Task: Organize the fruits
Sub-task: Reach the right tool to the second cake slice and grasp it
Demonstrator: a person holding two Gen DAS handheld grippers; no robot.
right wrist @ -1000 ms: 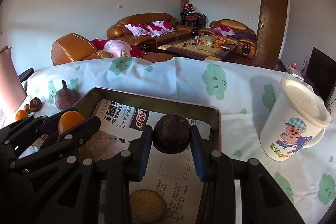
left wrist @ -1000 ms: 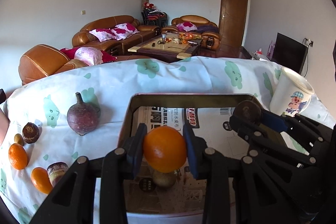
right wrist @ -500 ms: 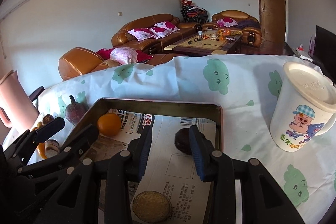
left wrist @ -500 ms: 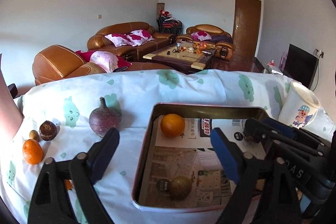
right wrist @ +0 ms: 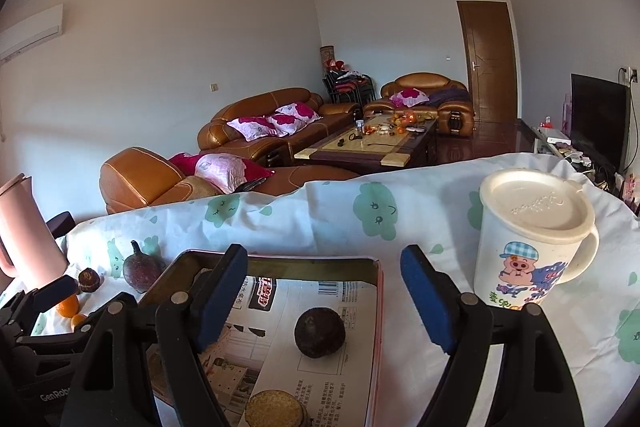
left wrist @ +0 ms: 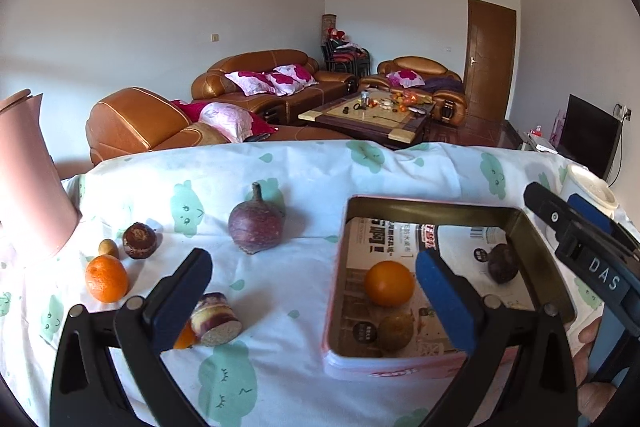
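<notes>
Fruit sits in the newspaper-lined pink metal tray [left wrist: 332, 307]: a round orange [left wrist: 389, 283], a dark brown round fruit [right wrist: 319, 332] and a greenish-brown one [left wrist: 396, 331]. Both the left tongs [left wrist: 314, 301] and right tongs [right wrist: 324, 299] gape wide, holding nothing. On the cloud-print tabletop [left wrist: 280, 171] left of the tray lie a purple stemmed fruit [left wrist: 256, 225], a second orange [left wrist: 106, 278] and a cut purple chunk [left wrist: 214, 319].

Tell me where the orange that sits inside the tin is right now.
In the left wrist view the orange lies on the newspaper inside the tin, toward its left wall, with a brownish fruit just in front and a dark round fruit to its right.
</notes>
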